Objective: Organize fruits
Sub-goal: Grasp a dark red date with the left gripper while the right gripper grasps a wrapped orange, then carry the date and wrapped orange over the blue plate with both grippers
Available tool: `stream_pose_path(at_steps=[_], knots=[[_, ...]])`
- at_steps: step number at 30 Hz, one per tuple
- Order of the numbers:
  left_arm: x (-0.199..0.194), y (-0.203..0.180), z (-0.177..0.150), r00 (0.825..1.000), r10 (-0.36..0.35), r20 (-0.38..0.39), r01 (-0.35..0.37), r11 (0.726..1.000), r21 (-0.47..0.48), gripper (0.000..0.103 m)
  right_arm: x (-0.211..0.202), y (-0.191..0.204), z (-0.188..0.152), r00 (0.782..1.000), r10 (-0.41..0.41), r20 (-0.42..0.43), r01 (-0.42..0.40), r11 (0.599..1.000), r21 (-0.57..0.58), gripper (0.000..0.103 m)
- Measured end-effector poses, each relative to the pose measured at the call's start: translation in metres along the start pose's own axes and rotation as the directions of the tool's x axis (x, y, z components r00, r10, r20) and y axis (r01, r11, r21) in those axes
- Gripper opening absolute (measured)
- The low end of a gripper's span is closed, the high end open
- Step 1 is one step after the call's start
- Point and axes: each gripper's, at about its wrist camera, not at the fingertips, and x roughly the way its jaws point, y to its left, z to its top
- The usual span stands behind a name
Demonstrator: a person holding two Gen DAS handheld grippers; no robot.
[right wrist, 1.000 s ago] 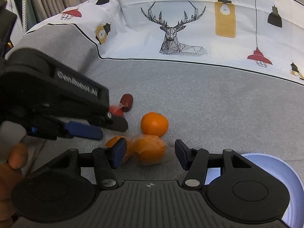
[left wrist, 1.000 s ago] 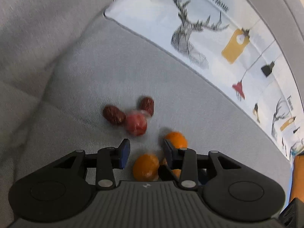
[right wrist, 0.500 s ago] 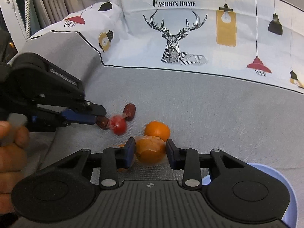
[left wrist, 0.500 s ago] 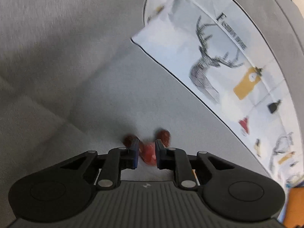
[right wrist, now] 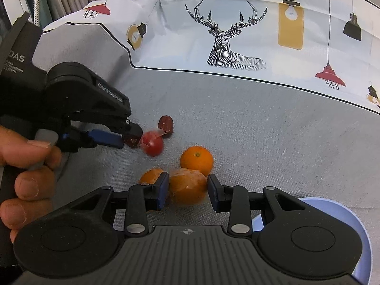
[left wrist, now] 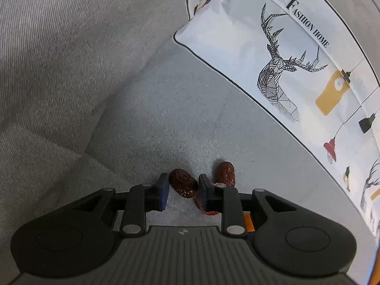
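On the grey sofa seat lie two dark red dates, a wrapped red fruit (right wrist: 153, 144) and three oranges. My left gripper (left wrist: 182, 191) is open around the nearer date (left wrist: 183, 183); the other date (left wrist: 225, 173) lies just beyond its right finger. In the right wrist view the left gripper (right wrist: 123, 135) sits low at that date (right wrist: 131, 141), beside the red fruit. My right gripper (right wrist: 188, 190) has its pads against a wrapped orange (right wrist: 187, 185). A bare orange (right wrist: 196, 159) lies behind it and another orange (right wrist: 150, 175) to the left.
A white cushion with a deer print (right wrist: 228, 23) leans along the sofa back. A light blue plate (right wrist: 356, 232) lies at the lower right, partly hidden by my right gripper. The person's hand (right wrist: 23, 173) holds the left gripper at the left.
My left gripper has moved forward past the oranges and the red fruit and now straddles a date. My right gripper has narrowed from wide open onto the wrapped orange.
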Motion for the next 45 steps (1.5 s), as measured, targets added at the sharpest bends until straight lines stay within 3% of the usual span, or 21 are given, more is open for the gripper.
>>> stream_pose_path(at_steps=[8,16,21,26,30,33,36,38,45], knots=[[-0.028,-0.014,-0.01,0.993,0.013,0.115,-0.026,0.993,0.116,0.029,-0.016,-0.01,0.004,0.998,0.014,0.061,-0.016,0.999,0.041,0.037],[-0.063,-0.04,-0.04,0.977,-0.03,0.209,-0.034,0.955,0.294,0.029,-0.08,-0.028,0.031,0.983,-0.058,0.174,0.04,0.994,0.104,0.037],[-0.09,-0.059,-0.073,0.964,-0.112,0.239,-0.003,0.901,0.434,0.029,-0.136,-0.052,0.028,0.965,-0.114,0.238,0.079,0.985,0.15,0.037],[-0.117,-0.072,-0.113,0.954,-0.234,0.185,0.111,0.852,0.511,0.029,-0.168,-0.076,-0.002,0.956,-0.167,0.241,0.129,0.978,0.167,0.037],[-0.123,-0.086,-0.148,0.956,-0.247,0.16,0.108,0.802,0.588,0.029,-0.177,-0.096,-0.032,0.955,-0.203,0.217,0.157,0.965,0.211,0.037],[-0.118,-0.097,-0.176,0.962,-0.232,0.146,0.076,0.738,0.67,0.029,-0.177,-0.106,-0.055,0.946,-0.243,0.213,0.197,0.956,0.216,0.037],[-0.112,-0.108,-0.199,0.963,-0.208,0.174,0.006,0.657,0.753,0.029,-0.173,-0.112,-0.069,0.936,-0.295,0.191,0.261,0.947,0.186,0.037],[-0.106,-0.113,-0.204,0.962,-0.203,0.184,-0.017,0.627,0.779,0.029,-0.176,-0.116,-0.074,0.933,-0.3,0.197,0.268,0.948,0.174,0.037],[-0.091,-0.118,-0.207,0.968,-0.184,0.172,-0.021,0.62,0.785,0.029,-0.177,-0.136,-0.081,0.933,-0.308,0.188,0.275,0.944,0.182,0.037]])
